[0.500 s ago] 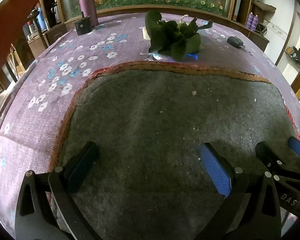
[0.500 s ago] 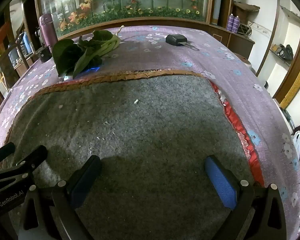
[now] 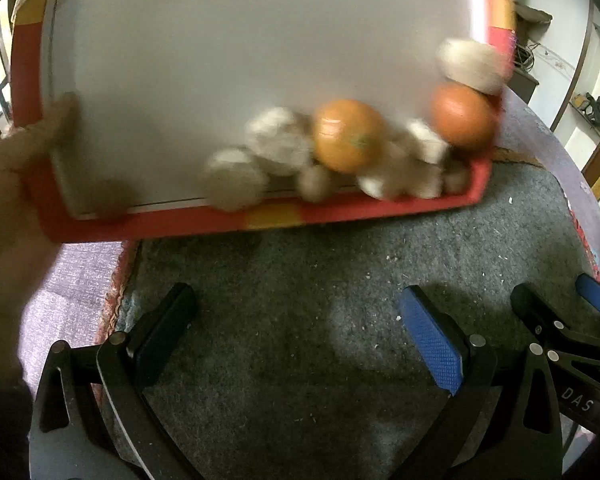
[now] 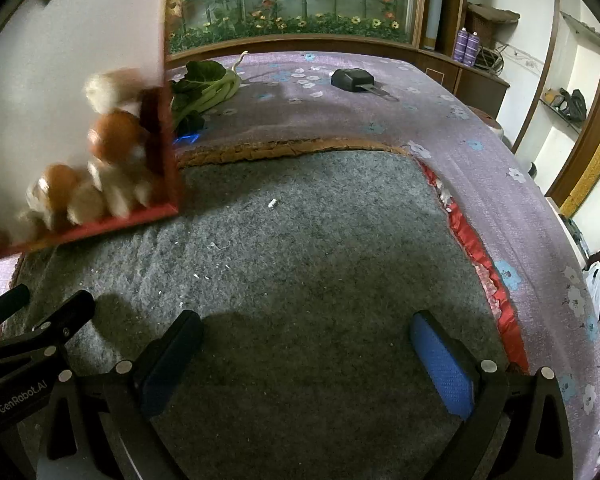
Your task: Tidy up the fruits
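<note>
Two oranges [image 3: 348, 134] among blurred pale items in tilted red tray [image 3: 272, 216]

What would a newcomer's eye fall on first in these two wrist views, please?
The tilted red-rimmed tray, held by a hand at the grey mat's far edge, with orange fruits and pale lumps heaped blurrily along its low rim. Nearer, the left gripper and right gripper hang open over the mat, empty.
</note>
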Available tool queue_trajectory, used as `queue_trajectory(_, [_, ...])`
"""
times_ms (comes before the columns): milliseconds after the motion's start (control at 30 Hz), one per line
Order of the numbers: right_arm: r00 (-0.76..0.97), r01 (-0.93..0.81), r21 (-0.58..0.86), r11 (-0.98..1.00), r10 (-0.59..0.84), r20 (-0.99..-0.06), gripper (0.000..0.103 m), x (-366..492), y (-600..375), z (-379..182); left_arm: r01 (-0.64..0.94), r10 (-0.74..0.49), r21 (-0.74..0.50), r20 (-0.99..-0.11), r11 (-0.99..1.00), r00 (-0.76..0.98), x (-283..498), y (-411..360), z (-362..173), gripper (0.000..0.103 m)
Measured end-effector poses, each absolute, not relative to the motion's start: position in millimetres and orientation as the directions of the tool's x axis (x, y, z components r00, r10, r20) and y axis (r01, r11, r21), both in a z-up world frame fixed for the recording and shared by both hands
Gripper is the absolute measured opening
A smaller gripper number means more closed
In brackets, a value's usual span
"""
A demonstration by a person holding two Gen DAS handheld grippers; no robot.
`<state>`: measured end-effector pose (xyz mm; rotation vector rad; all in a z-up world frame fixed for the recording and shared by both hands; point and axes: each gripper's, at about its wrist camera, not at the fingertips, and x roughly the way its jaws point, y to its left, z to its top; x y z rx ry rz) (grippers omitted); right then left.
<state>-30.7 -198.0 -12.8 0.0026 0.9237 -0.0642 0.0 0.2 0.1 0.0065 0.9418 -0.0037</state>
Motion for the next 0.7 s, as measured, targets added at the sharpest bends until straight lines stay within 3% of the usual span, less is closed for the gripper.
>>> queue_trajectory(700, [0.598, 0.054, -0.028, 0.998, -0.055, -0.799, 0.103, -25, -203, -18, 0.009, -0.005, 0.0, -0.809, 1.0, 0.588, 3, -2, -2, 0.103])
